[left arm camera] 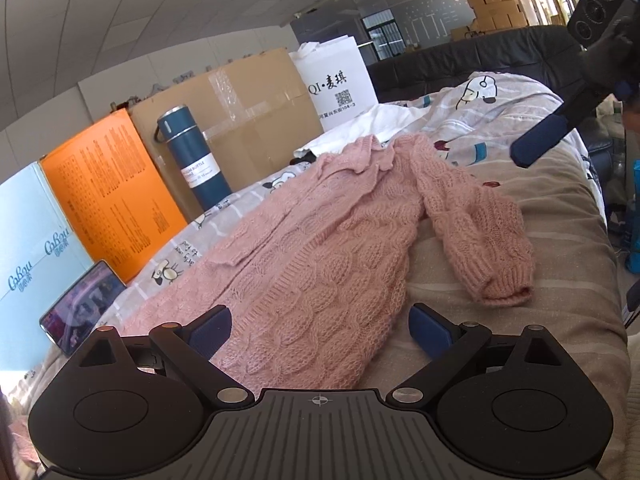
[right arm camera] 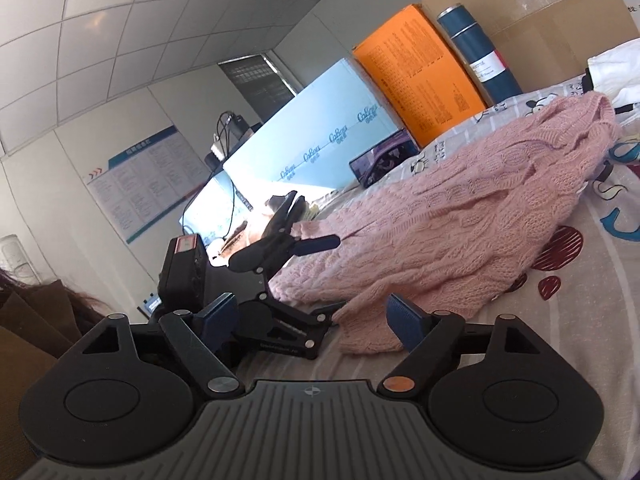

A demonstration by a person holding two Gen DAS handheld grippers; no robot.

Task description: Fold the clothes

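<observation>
A pink cable-knit cardigan lies spread on a bed with a cartoon-print sheet, one sleeve bent down to its right. My left gripper is open just above the hem, a finger on each side of the knit, touching nothing. In the right wrist view the cardigan runs up to the right, and my right gripper is open with the sleeve cuff by its right finger. The left gripper shows there at the hem. One blue finger of the right gripper hangs above the bed.
Along the bed's far side stand a light-blue box, an orange box, a teal bottle, a cardboard box and a white bag. A lit tablet leans there. White cloth lies past the collar.
</observation>
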